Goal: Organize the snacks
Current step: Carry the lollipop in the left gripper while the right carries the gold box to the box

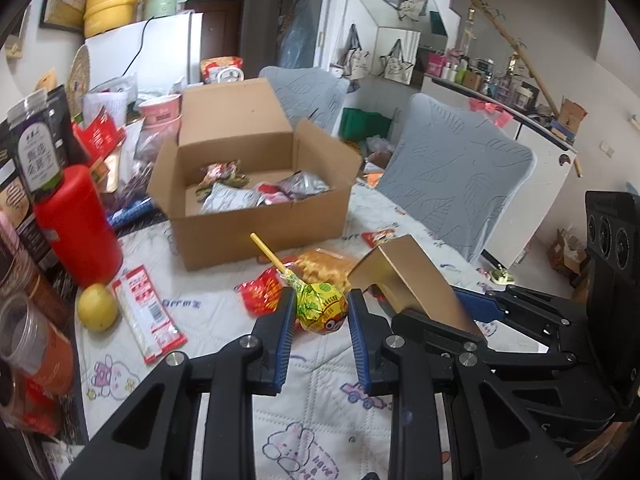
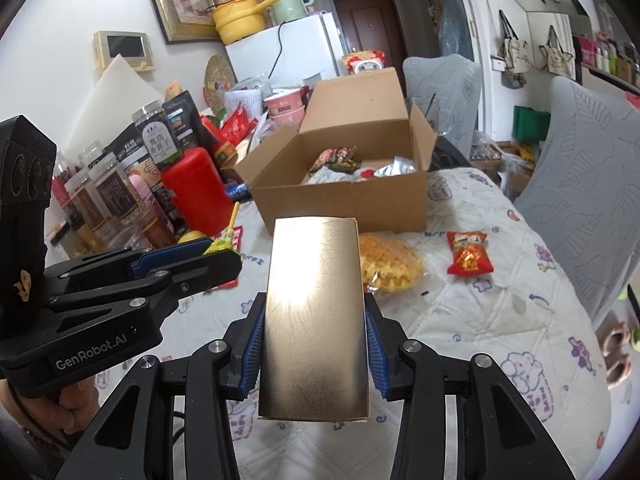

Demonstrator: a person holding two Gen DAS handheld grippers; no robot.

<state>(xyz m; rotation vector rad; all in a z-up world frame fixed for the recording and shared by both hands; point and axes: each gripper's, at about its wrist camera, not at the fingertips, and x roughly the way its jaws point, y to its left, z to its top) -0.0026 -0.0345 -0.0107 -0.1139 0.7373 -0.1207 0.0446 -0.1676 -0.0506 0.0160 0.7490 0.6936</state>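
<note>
Far left of the desk (image 1: 224,320): jars and bottles crowd the edge, with a red canister (image 1: 76,224) standing among them. Just beside it lie a lemon (image 1: 98,307) and a long red-and-white packet (image 1: 146,314). Behind them sits an open cardboard box (image 1: 256,184) with wrapped snacks loose inside.

Left tool (image 1: 319,312): jaws narrow, clamped on the yellow-green head of a lollipop (image 1: 320,306), stick angled up and left toward the box. Lifted clear of the quilted cover.

A waffle pack (image 2: 390,264) lies flat before the box.

Right tool (image 2: 314,340): jaws partway in, gripping a gold box (image 2: 316,312) by its long sides, held above the desk.

A small red snack bag (image 2: 468,252) lies near the right desk edge. Grey-covered chairs (image 1: 452,168) stand beyond.
</note>
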